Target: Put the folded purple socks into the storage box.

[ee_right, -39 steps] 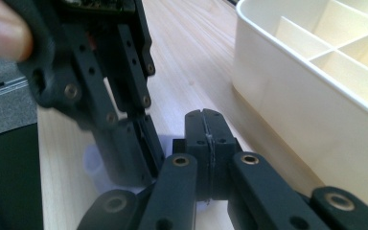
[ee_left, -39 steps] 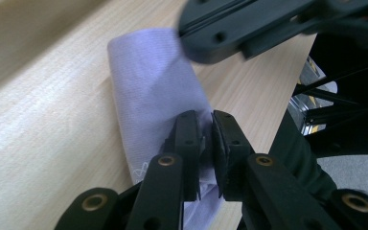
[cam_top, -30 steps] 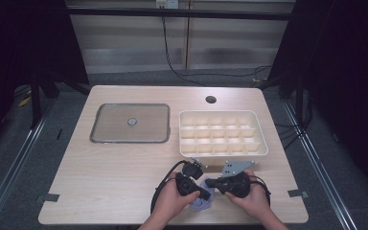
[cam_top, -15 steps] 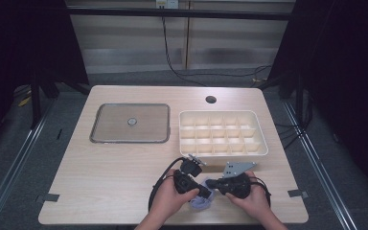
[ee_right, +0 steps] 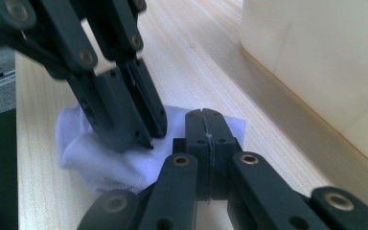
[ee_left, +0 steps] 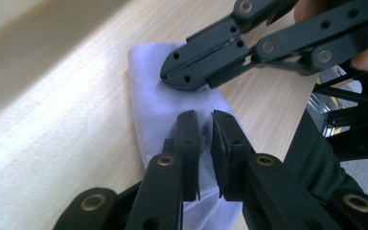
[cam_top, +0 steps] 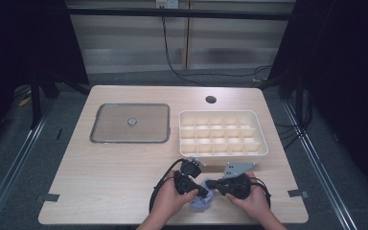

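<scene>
A white tray [cam_top: 224, 135] is sitting on the right half of the table [cam_top: 115, 167], divided into rows of small compartments, and every compartment that is showing is holding nothing. To its left a flat grey lid [cam_top: 130, 123] with a small round knob at its middle is lying on the table, well apart from the hands. In the right gripper view the tray's pale wall [ee_right: 326, 62] is rising just beyond the working spot.

The cloth [cam_top: 202, 199] is lying near the table's front edge, in front of the tray and between the two hands. It is a small, pale lilac piece of soft fabric, bunched and folded over itself rather than spread flat, with rounded folds on one side [ee_right: 100, 158] and a flatter corner reaching out on the table. In the left gripper view it is showing as a long folded strip [ee_left: 172, 110] with a smooth surface.

The left tool [ee_left: 205, 139] is pinching a fold of the cloth, its jaws standing a narrow gap apart with fabric bunched between them; they have just been opening a little and closing again on it. The right tool [ee_right: 204, 120] is pressed together, its jaws meeting along a thin line, with its tips resting on the cloth; whether any fabric is caught between them I cannot tell.
</scene>
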Demonstrator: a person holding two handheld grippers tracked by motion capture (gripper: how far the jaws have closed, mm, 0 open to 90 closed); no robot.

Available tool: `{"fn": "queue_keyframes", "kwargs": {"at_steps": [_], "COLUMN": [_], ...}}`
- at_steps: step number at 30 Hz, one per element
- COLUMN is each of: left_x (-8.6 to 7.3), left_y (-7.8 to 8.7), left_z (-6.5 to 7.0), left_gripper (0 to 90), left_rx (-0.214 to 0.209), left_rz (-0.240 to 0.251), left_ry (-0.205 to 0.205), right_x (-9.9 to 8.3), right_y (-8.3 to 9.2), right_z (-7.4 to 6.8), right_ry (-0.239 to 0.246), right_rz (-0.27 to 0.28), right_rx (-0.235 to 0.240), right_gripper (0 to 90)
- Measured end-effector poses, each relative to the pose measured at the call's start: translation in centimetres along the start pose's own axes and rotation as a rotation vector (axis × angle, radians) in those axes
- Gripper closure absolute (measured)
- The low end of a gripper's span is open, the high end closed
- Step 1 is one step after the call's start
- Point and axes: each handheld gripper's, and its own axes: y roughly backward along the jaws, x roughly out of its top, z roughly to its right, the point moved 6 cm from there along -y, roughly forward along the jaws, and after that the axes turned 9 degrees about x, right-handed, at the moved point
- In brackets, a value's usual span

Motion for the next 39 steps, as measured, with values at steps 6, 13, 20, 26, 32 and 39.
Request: {"fn": "queue_keyframes", "kwargs": {"at_steps": [6,13,20,26,32,39], "left_x": [-0.2,-0.7,-0.9,-1.1,-1.5,-1.2], "left_y": [0.6,0.3,0.4,0.7,0.1,-0.5], "left_z": [0.3,0.6,0.9,1.0,1.2,1.3], "left_gripper": [82.1,82.1,82.6,82.6,83.2,86.7], "left_rx": [-0.011,-0.012,-0.004,-0.007,-0.008,-0.014], "left_rz": [0.008,-0.023,-0.022,-0.023,-0.027,0.002], "left_ry": [0.000,-0.003,-0.016,-0.004,-0.006,-0.002], "right_x": [0.0,0.0,0.0,0.1,0.2,0.3], "right_y": [0.0,0.0,0.0,0.0,-0.1,-0.3], "right_z": [0.0,0.0,0.1,0.2,0.2,0.5], "right_ry": [0.004,0.002,-0.006,0.000,0.002,-0.012], "right_rz": [-0.002,-0.001,0.000,0.002,0.004,0.006], "right_rx": [-0.002,-0.002,-0.001,-0.006,-0.007,-0.021], "right_gripper": [90.0,90.0,90.0,90.0,90.0,89.7]}}
